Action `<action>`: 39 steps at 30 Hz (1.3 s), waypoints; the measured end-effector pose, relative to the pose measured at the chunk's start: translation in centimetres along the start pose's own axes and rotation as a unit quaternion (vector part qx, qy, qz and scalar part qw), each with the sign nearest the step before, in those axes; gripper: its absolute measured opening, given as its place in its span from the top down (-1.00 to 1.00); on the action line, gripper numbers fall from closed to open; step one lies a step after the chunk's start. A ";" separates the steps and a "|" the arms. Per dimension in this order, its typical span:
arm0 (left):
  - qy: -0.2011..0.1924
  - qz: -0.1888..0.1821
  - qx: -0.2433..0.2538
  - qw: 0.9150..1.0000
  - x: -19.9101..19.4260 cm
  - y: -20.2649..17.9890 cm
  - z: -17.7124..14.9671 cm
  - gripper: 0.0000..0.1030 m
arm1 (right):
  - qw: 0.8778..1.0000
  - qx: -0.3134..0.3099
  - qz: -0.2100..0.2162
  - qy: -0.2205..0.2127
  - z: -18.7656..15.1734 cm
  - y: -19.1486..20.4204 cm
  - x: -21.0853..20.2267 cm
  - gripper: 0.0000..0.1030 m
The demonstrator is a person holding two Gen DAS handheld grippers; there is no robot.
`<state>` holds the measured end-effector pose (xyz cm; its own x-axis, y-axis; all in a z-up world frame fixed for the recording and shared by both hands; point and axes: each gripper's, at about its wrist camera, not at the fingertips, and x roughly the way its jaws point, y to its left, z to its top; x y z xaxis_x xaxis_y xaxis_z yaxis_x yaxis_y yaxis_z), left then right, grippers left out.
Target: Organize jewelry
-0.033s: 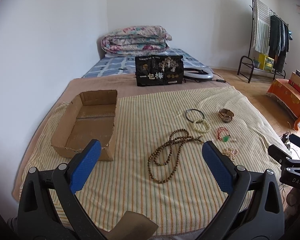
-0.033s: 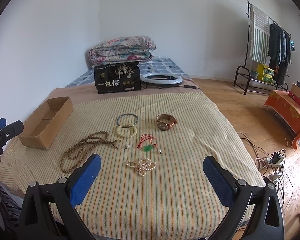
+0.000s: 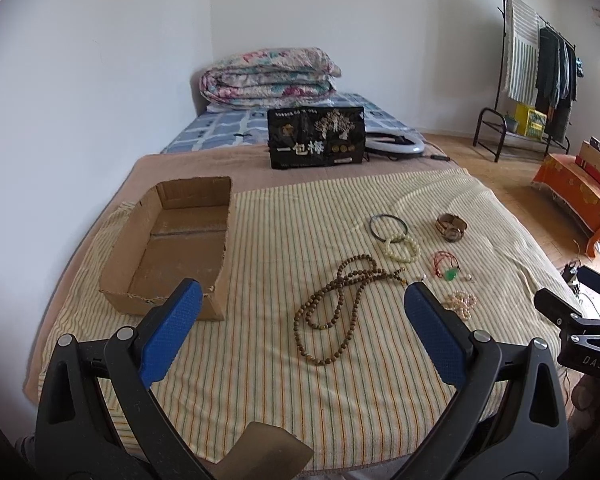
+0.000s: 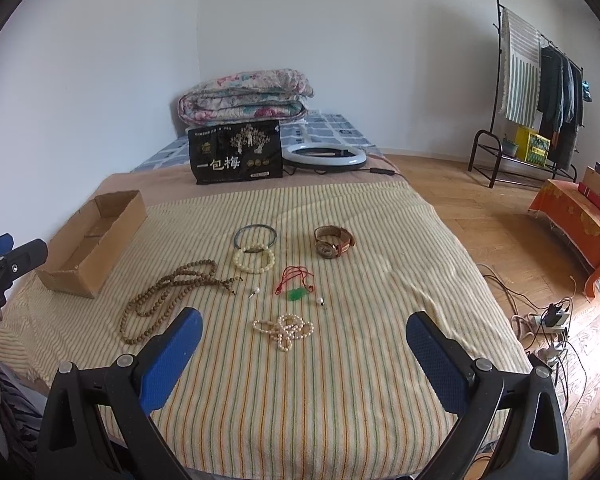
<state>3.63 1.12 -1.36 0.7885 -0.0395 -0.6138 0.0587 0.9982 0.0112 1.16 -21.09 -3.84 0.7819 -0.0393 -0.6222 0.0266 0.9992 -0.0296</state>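
Observation:
Jewelry lies spread on the striped blanket: a long brown bead necklace, a dark bangle, a cream bead bracelet, a brown-strap watch, a red cord with a green pendant and a pearl strand. An empty cardboard box sits on the left. My left gripper hovers open near the front edge, facing the box and the necklace. My right gripper hangs open before the pearl strand. Neither holds anything.
A black printed bag, a white ring light and a folded floral quilt lie at the far end of the bed. Right of the bed are a clothes rack, an orange-covered low table and floor cables.

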 end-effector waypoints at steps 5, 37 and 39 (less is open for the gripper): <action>0.044 -0.021 0.003 0.999 2.0 0.0 0.5 -0.99 | 1.000 0.002 0.006 0.027 -0.3 -0.3 1.3 -0.99; 0.167 -0.169 0.084 0.968 16.1 0.0 8.4 -0.70 | 0.995 -0.022 -0.001 0.099 1.1 -0.9 8.9 -0.99; 0.185 -0.178 0.098 0.961 17.4 -0.3 7.3 -0.70 | 0.994 -0.017 0.004 0.105 1.0 -0.8 9.5 -0.98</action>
<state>21.84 -0.19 -6.25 0.4275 -0.3221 -0.8447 0.4281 0.8951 -0.1247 9.17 -22.29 -8.91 0.6349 -0.0353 -0.7718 -0.0034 0.9988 -0.0485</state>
